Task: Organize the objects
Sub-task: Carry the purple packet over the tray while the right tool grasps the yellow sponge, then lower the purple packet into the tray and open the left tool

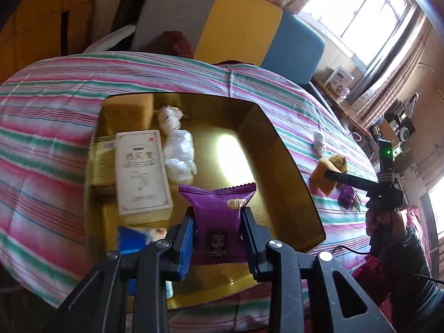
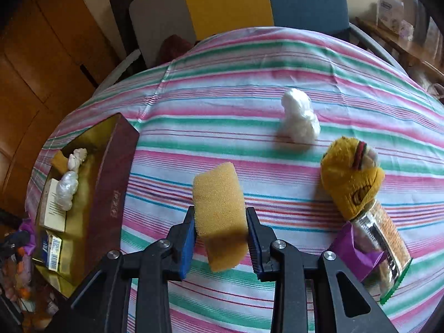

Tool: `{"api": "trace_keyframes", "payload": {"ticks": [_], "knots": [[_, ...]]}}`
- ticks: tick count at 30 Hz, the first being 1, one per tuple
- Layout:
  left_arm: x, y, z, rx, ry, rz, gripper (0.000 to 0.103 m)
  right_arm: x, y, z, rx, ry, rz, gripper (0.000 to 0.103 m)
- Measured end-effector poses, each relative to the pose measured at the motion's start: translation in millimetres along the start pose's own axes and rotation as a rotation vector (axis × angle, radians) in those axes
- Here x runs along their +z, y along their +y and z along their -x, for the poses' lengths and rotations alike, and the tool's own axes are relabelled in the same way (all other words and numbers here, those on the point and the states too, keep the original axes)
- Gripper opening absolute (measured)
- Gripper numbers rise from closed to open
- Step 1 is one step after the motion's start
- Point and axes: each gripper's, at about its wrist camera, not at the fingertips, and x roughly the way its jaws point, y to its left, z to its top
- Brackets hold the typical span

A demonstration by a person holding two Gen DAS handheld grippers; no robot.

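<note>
My left gripper (image 1: 217, 216) is shut on a purple snack packet (image 1: 217, 211) and holds it over the gold box (image 1: 280, 149). The box holds a white carton (image 1: 140, 172), a yellow sponge (image 1: 129, 109), white plastic wads (image 1: 177, 147) and a blue pack (image 1: 136, 238). My right gripper (image 2: 219, 217) is shut on a yellow sponge (image 2: 219, 211) above the striped cloth (image 2: 222, 111). It also shows in the left wrist view (image 1: 330, 173) to the right of the box. The box shows at the left in the right wrist view (image 2: 116, 183).
On the cloth lie a white plastic wad (image 2: 299, 119), a jar with a yellow knitted cover (image 2: 352, 177), a purple packet (image 2: 358, 252) under it. Coloured chair backs (image 2: 227, 0) stand behind the table. A window (image 1: 360, 14) is at the far right.
</note>
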Motion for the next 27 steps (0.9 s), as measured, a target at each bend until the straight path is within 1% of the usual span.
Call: {"api": "trace_keyframes", "payload": {"ticks": [1, 4, 6, 10, 13, 15, 19, 21, 27], "knots": [[-1, 3, 2, 0.0, -0.004, 0.01, 0.031, 0, -2, -3, 0.004, 0.004, -0.01, 0.033], [0, 7, 1, -0.005, -0.006, 0.042, 0.031, 2, 1, 0, -0.004, -0.015, 0.015, 0.033], [5, 3, -1, -0.012, -0.007, 0.032, 0.031, 1, 3, -2, -0.015, -0.014, 0.025, 0.033], [29, -10, -11, -0.03, -0.017, 0.006, 0.031, 2, 6, -2, -0.022, -0.022, 0.038, 0.033], [51, -18, -23, -0.014, -0.029, -0.025, 0.031, 2, 6, 1, -0.024, -0.027, 0.046, 0.033], [68, -21, -39, 0.001, -0.03, -0.036, 0.031, 2, 8, 1, -0.029, -0.029, 0.054, 0.033], [99, -16, -77, 0.011, 0.011, -0.003, 0.031, 2, 11, 0, -0.034, -0.027, 0.07, 0.033], [111, -12, -97, 0.03, 0.033, 0.009, 0.031, 2, 11, 1, -0.031, -0.027, 0.069, 0.033], [128, 6, -146, 0.14, 0.1, 0.013, 0.031, 3, 9, 2, -0.025, -0.036, 0.061, 0.033]]}}
